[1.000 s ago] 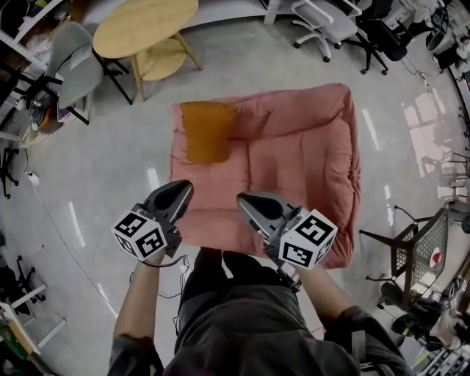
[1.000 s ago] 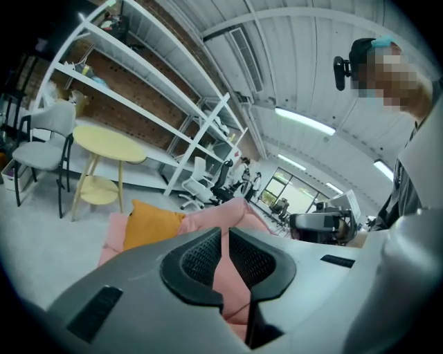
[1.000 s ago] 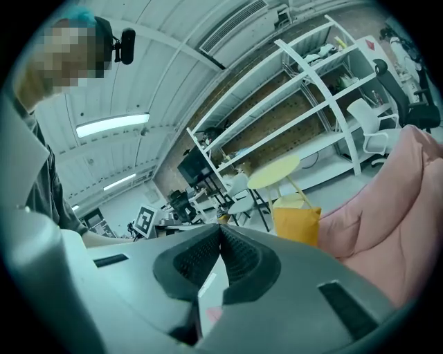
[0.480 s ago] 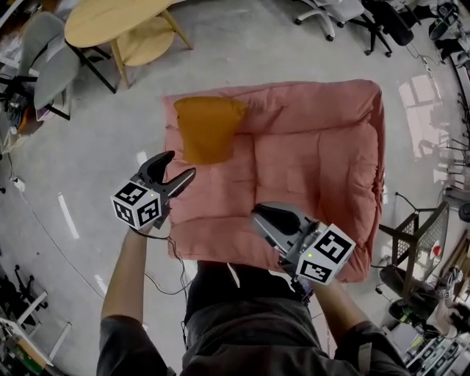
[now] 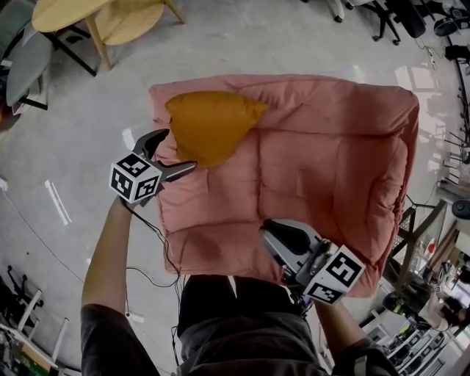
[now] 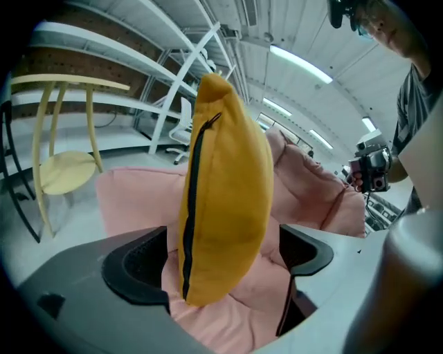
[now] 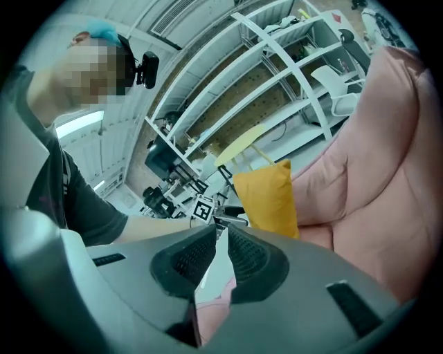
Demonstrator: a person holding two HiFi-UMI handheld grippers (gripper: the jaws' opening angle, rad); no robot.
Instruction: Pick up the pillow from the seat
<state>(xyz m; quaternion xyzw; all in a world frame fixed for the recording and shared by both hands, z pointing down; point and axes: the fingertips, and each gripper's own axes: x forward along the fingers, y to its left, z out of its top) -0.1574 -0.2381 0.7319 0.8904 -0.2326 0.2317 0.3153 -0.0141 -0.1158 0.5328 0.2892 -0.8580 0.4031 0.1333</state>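
Left gripper jaws being opened wide, orange pillow straddled, not pinched, on pink seat; right gripper jaws pressed together, nothing held

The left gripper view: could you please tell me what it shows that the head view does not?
Only the left gripper view shows the dark zip running down the edge of the yellow pillow, and the pillow standing between the opening jaws of the left gripper, whose pads are not pressing it. Only the head view shows the pink seat in full outline, the left gripper's marker cube and the forearm holding it. Both show the pillow, the seat and the wooden table beyond.
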